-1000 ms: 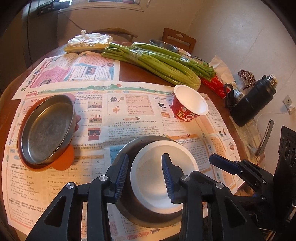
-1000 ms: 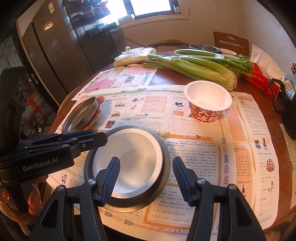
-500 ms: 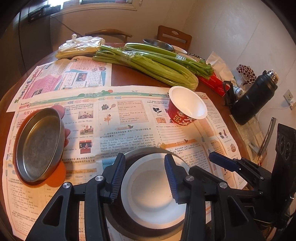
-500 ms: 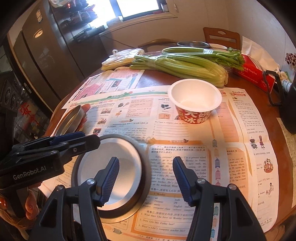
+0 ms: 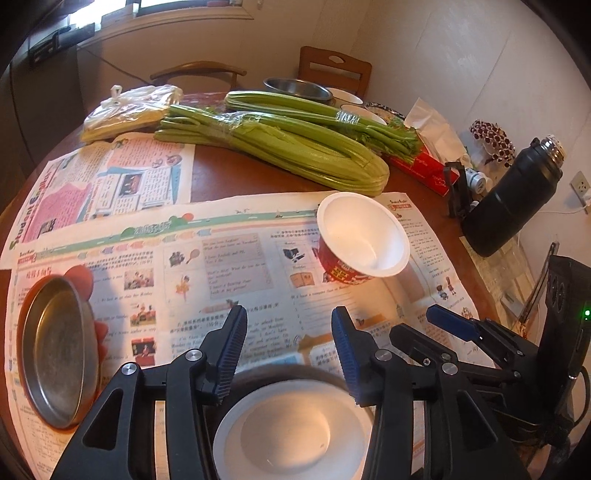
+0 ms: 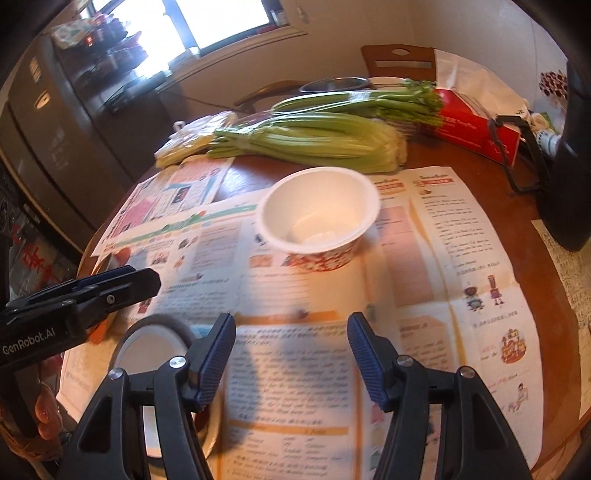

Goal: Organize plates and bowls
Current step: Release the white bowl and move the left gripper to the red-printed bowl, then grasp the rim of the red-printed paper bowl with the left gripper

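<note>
The white bowl sits inside a dark plate, both cut off by the lower edge of the left view and partly hidden behind the left tool, whose jaws have just been opening and stand apart above the bowl's far rim, gripping nothing. In the right view the same bowl shows only as a sliver behind the right tool, also apart after just opening, with only newspaper between its jaws (this view is blurred). A red paper cup stands upright further back on the paper, well apart from the bowl. At the left edge a metal pan lies tilted on something orange, mostly hidden. The round wooden bench carries celery, a bagged bundle, a red tissue box and a black flask; more bowls at the far side are half hidden by the celery. Chairs and a window stand behind.
</note>
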